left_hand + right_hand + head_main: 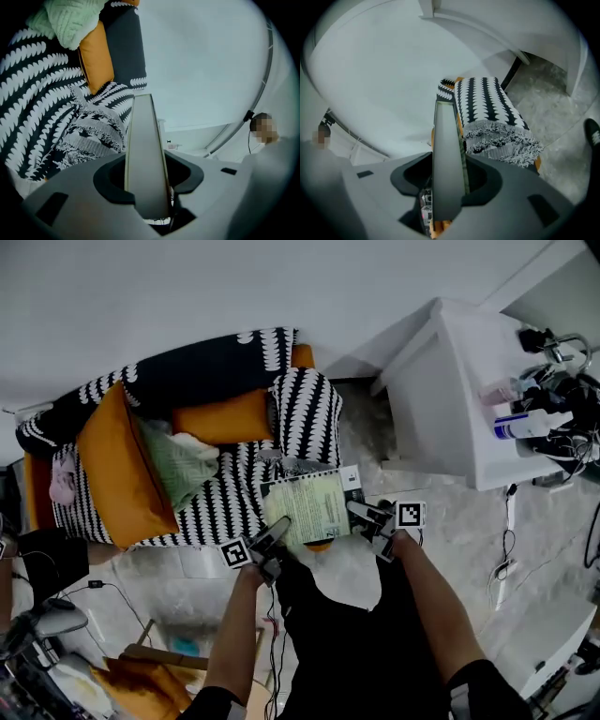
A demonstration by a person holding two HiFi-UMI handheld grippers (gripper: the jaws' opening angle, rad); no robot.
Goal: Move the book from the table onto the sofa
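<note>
Pale green book [305,509] is held at picture centre over the sofa [225,507] edge, gripped at opposite sides by left claw [279,530] and right claw [362,513]; uneven release could tip it off.

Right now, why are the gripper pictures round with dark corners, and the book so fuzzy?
Left gripper view: the wide lens curves straight lines and darkens the corners; the book is too close to focus. Right gripper view: the same. Head view: sharper.
</note>
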